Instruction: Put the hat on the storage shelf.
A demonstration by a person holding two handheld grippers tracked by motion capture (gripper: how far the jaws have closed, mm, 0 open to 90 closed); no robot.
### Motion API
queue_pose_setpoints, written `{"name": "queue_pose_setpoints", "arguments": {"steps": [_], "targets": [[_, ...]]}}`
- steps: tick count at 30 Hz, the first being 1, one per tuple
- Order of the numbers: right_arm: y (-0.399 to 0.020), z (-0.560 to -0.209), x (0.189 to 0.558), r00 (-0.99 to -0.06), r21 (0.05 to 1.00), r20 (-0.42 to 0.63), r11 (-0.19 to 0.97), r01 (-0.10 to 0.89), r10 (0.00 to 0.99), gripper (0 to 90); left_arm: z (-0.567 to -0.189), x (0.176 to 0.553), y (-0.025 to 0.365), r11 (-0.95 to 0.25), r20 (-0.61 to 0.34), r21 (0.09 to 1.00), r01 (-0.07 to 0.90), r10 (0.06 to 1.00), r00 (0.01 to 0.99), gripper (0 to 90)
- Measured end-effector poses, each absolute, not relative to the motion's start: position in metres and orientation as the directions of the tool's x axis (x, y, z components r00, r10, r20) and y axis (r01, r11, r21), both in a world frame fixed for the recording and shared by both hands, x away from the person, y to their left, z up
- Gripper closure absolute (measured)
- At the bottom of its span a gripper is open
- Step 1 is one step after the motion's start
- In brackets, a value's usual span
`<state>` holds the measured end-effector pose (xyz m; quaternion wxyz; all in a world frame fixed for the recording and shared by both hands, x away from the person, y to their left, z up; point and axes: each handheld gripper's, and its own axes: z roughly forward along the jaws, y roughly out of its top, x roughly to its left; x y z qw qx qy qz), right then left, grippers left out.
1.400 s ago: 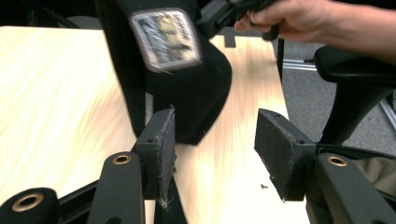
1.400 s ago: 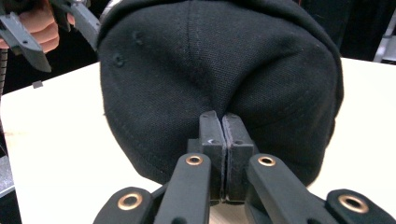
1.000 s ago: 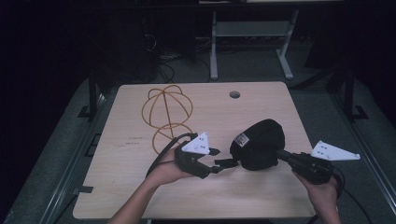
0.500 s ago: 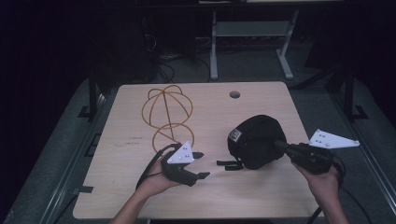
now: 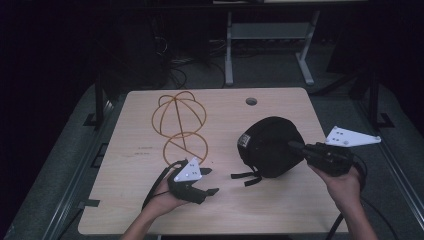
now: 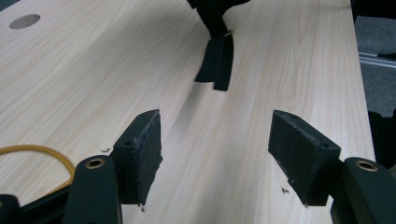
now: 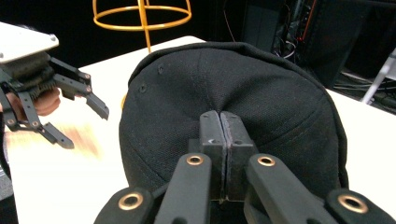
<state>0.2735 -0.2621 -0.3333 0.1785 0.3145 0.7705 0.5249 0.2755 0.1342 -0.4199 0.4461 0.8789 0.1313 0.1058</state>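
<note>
Right gripper [image 7: 219, 154]: jaws pinched together on fabric at the near edge of the black cap [image 5: 270, 145]. Cap: domed, stitched panels, small eyelets, strap ends trailing onto the table [image 5: 140, 140]; sits right of centre. Right hand low, gripper level, pointing left. Left gripper [image 5: 206, 181]: jaws wide, just been opening, nothing between; hand palm-up near the front edge.

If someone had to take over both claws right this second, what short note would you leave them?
Right claw: shut on the black cap, pinching its fabric and holding it at the table's right side.
Left claw: open, holding nothing, low over the table beside the cap's dangling strap; its jaws have just been opening.
Yellow wire stand: bare, at the far left of the table.
Done: cap gripped.
Left: probably setting the cap on the stand.
</note>
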Motion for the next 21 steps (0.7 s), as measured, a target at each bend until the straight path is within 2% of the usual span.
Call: {"name": "queue_pose_setpoints", "arguments": {"steps": [12,21], "targets": [[-0.25,-0.301,0.285,-0.76,0.923,0.043,0.265,0.278,0.648,89.5,-0.424,0.276,0.137,-0.552,0.07,0.822,0.139,0.34,0.938,34.1],[-0.241,-0.295,0.293,-0.768,0.911,0.044,0.289,0.293,0.639,89.8,-0.427,0.276,0.135,-0.555,0.067,0.82,0.14,0.336,0.939,34.1]]}}
